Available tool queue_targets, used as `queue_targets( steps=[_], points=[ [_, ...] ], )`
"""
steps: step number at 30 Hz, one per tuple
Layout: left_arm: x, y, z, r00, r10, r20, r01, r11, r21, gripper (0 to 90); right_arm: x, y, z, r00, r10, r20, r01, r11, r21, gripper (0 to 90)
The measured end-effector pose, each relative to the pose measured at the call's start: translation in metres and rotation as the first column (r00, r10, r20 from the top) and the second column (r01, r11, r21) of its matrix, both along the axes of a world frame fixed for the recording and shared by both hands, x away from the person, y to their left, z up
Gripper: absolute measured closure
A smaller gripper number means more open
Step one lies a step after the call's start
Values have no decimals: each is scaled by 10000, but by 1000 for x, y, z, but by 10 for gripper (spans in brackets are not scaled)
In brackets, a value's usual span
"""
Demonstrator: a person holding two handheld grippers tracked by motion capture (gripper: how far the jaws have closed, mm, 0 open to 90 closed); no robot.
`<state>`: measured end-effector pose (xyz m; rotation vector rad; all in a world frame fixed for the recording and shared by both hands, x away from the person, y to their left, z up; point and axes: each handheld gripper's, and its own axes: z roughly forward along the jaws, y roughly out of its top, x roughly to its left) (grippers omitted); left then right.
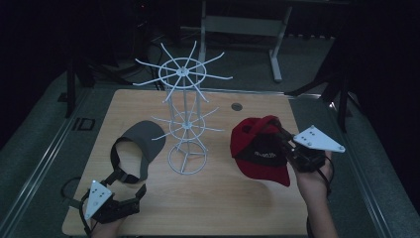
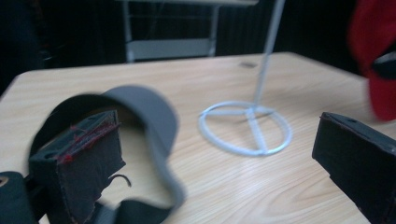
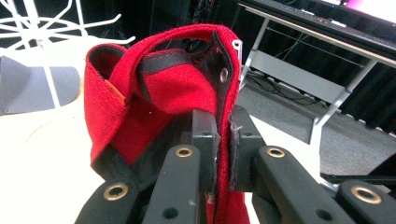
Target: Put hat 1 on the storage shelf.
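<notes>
A red cap (image 1: 260, 148) hangs above the right side of the wooden table (image 1: 228, 198), and my right gripper (image 1: 283, 141) is shut on it. In the right gripper view the jaws pinch the cap's red fabric (image 3: 159, 93) near its back strap, at the right gripper's tips (image 3: 223, 135). A grey cap (image 1: 141, 139) lies on the table at the left, its strap toward me. My left gripper (image 1: 138, 198) is open just in front of that strap, holding nothing. In the left gripper view the grey cap (image 2: 149, 107) lies behind the left jaw of the left gripper (image 2: 219, 154).
A white wire rack (image 1: 184, 124) with spoke arms stands mid-table between the two caps; its ring base (image 2: 246, 128) rests on the wood. A round grommet (image 1: 236, 106) sits in the tabletop behind it. A white-framed bench (image 1: 242, 25) stands beyond the table.
</notes>
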<state>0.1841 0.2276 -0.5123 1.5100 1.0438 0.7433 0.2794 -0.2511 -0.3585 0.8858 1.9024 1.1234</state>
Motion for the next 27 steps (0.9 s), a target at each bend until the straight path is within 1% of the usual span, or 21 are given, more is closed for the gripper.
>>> queue_targets(
  steps=[1, 3, 5, 7, 8, 10, 11, 12, 14, 15, 16, 18, 19, 20, 22, 23, 25, 26, 27],
  points=[
    [0, -2, 4, 9999, -159, 31, 159, 9998, -85, 20, 1, 0, 2, 10000, 5, -30, -5, 10000, 48, 835],
    [-1, -8, 14, 9986, -526, -58, 524, 9983, -271, 20, 1, -1, 4, 10000, -34, -18, 34, 10000, 59, 835],
    [-3, -15, 23, 9958, -916, 36, 916, 9953, -305, 20, 0, -1, 7, 10000, 34, -50, -33, 9999, 145, 835],
    [-5, -23, 32, 9908, -1349, 63, 1350, 9907, -156, 20, -2, 0, 10, 10000, 95, -4, -95, 9997, 221, 835],
    [-5, -27, 37, 9878, -1554, -28, 1554, 9878, -85, 20, -3, 1, 12, 9999, 151, 5, -151, 9996, 231, 834],
    [-4, -34, 45, 9796, -2005, -137, 2005, 9797, -15, 27, -6, 2, 15, 9998, 201, 26, -201, 9994, 296, 834],
    [-3, -38, 49, 9784, -2055, -216, 2056, 9786, 31, 29, -7, 2, 17, 9997, 227, 28, -228, 9991, 349, 834],
    [-2, -40, 53, 9745, -2235, -199, 2236, 9747, 37, 36, -8, 2, 19, 9997, 243, 37, -244, 9990, 375, 834],
    [-1, -46, 60, 9723, -2334, -147, 2334, 9724, 25, 36, -11, 2, 22, 9996, 254, 99, -257, 9989, 400, 834],
    [0, -48, 63, 9686, -2486, -105, 2485, 9686, -33, 37, -11, 2, 24, 9995, 280, 122, -285, 9986, 441, 834],
    [1, -49, 67, 9681, -2504, -48, 2504, 9681, 3, 38, -12, 2, 25, 9995, 272, 132, -278, 9986, 460, 834],
    [3, -55, 74, 9635, -2675, 72, 2674, 9636, 45, 53, -14, 2, 28, 9994, 299, 169, -307, 9986, 442, 834],
    [3, -58, 78, 9629, -2697, 108, 2695, 9628, 179, 53, -14, 1, 29, 9994, 280, 197, -289, 9986, 445, 834],
    [4, -61, 82, 9603, -2784, 159, 2777, 9600, 351, 58, -14, 1, 30, 9995, 262, 185, -269, 9988, 415, 834],
    [6, -68, 90, 9562, -2914, 274, 2896, 9555, 558, 59, -15, 1, 32, 9994, 306, 174, -314, 9982, 506, 834],
    [7, -72, 94, 9524, -3034, 307, 3010, 9514, 644, 59, -16, 1, 33, 9993, 315, 205, -325, 9981, 518, 834],
    [10, -80, 100, 9473, -3180, 382, 3145, 9461, 773, 60, -18, 1, 35, 9991, 361, 224, -374, 9975, 592, 834],
    [11, -84, 103, 9424, -3320, 404, 3285, 9416, 743, 60, -19, 1, 36, 9989, 381, 268, -396, 9978, 540, 834],
    [13, -88, 106, 9401, -3380, 451, 3334, 9388, 866, 60, -20, 1, 37, 9987, 399, 306, -414, 9979, 502, 834]
  ],
)
